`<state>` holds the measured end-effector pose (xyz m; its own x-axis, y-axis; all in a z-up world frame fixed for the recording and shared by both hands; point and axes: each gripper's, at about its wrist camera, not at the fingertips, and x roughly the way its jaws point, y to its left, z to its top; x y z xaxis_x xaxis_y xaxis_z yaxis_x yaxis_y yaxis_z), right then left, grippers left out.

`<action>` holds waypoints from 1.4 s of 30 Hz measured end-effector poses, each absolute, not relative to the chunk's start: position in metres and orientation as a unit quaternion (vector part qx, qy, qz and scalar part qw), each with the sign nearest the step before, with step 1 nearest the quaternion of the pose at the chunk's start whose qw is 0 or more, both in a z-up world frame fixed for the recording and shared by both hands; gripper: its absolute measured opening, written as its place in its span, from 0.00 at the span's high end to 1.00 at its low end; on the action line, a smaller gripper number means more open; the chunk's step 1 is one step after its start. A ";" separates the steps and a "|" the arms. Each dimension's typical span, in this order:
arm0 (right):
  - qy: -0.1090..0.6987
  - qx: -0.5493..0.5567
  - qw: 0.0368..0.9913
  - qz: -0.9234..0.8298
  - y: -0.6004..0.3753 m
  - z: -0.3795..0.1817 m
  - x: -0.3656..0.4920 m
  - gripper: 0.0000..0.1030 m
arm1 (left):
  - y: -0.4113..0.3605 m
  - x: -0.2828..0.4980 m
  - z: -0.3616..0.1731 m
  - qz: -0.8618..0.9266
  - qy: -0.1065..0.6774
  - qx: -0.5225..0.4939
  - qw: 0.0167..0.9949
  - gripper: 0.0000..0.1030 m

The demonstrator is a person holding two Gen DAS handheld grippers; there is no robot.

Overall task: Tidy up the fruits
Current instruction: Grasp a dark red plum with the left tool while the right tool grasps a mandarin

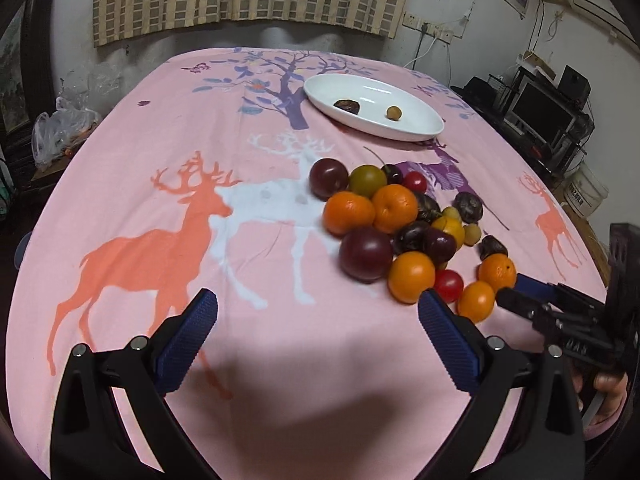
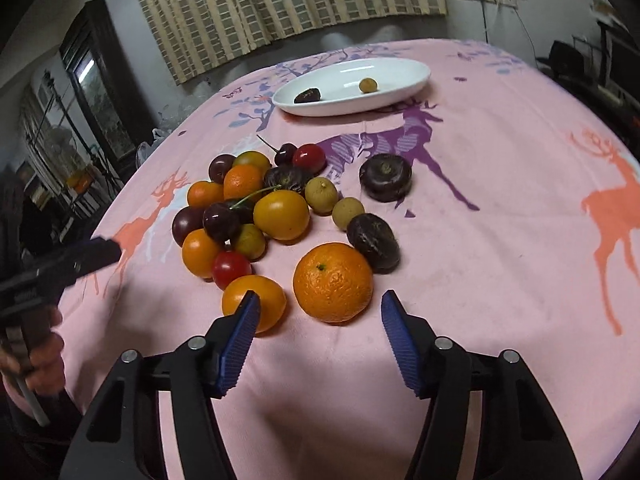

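Observation:
A pile of fruit (image 1: 400,220) lies on the pink deer-print tablecloth (image 1: 160,160): oranges, dark plums, red cherry tomatoes, cherries and small tan longans. A white oval plate (image 1: 408,90) at the far side holds a dark date (image 1: 347,105) and a longan (image 1: 393,112). My left gripper (image 1: 318,314) is open and empty, left of the pile's near edge. My right gripper (image 2: 316,316) is open and empty, its fingers just short of a big orange (image 2: 333,282), with a smaller orange (image 2: 264,294) by its left finger. The plate (image 2: 400,88) lies far behind the pile (image 2: 260,208).
A dark water chestnut (image 2: 385,177) lies apart, right of the pile. The right gripper's fingers show in the left wrist view (image 1: 520,300); the left gripper shows in the right wrist view (image 2: 80,258). Plastic bags (image 1: 60,132) sit off the table's left; electronics stand at the right.

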<state>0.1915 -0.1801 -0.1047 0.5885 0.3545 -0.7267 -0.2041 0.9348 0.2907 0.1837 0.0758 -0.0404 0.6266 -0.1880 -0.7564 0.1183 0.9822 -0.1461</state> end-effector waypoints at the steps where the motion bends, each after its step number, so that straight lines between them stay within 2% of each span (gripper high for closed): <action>1: 0.425 0.092 0.887 0.154 -0.179 -0.105 0.192 0.39 | 0.078 0.181 -0.041 -0.084 0.422 -0.042 0.902 0.04; 7: 0.435 0.166 0.872 0.150 -0.192 -0.111 0.206 0.41 | 0.085 0.183 -0.043 -0.086 0.416 -0.050 0.904 0.05; 11: 0.435 0.184 0.868 0.156 -0.194 -0.114 0.212 0.50 | 0.078 0.197 -0.047 -0.097 0.419 -0.054 0.901 0.05; 13: 0.436 0.188 0.867 0.153 -0.197 -0.116 0.212 0.58 | 0.071 0.208 -0.049 -0.109 0.427 -0.059 0.896 0.12; 15: 0.434 0.207 0.862 0.159 -0.202 -0.117 0.212 0.59 | 0.067 0.219 -0.054 -0.123 0.439 -0.070 0.887 0.25; 18: 0.427 0.223 0.859 0.172 -0.205 -0.117 0.209 0.59 | 0.062 0.233 -0.062 -0.133 0.455 -0.083 0.877 0.36; 21: 0.421 0.220 0.861 0.180 -0.205 -0.115 0.206 0.59 | 0.059 0.245 -0.069 -0.144 0.467 -0.100 0.867 0.44; 25: 0.416 0.223 0.862 0.186 -0.206 -0.114 0.206 0.59 | 0.057 0.255 -0.077 -0.155 0.483 -0.127 0.853 0.49; 27: 0.414 0.222 0.862 0.189 -0.206 -0.114 0.206 0.59 | 0.055 0.257 -0.080 -0.168 0.486 -0.138 0.847 0.59; 36: 0.391 0.197 0.878 0.194 -0.210 -0.099 0.198 0.59 | 0.050 0.256 -0.076 -0.159 0.486 -0.134 0.849 0.61; 42: 0.346 0.166 0.905 0.186 -0.221 -0.051 0.232 0.59 | 0.043 0.274 -0.029 -0.172 0.449 -0.097 0.871 0.61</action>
